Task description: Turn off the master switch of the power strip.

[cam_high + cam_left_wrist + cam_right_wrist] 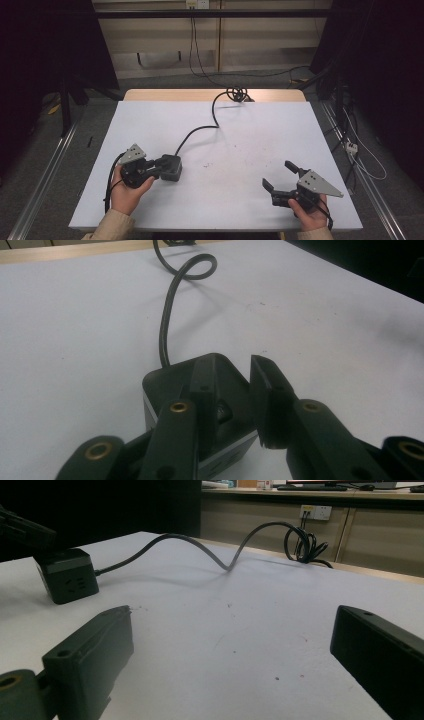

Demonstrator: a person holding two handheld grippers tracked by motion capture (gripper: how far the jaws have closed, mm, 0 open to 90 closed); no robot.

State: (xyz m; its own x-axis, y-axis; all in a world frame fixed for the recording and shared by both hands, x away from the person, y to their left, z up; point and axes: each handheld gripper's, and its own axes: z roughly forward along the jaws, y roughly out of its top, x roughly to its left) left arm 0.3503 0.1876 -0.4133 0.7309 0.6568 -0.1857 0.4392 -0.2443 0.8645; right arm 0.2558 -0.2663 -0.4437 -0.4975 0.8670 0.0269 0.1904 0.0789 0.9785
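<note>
- Black socket cube is sitting on the near left of the white table, and I am closing my left gripper over its top, jaws touching it.
- Its cord is snaking away to a coil at the far edge.
- I am holding my right gripper near right, jaws spread wide and holding nothing.
- Risk, as I judge it: the slanted top is giving a shallow bite, so the cube may be slipping out, or the stiff cord dragging it askew.
- Containers: I am seeing none.
</note>
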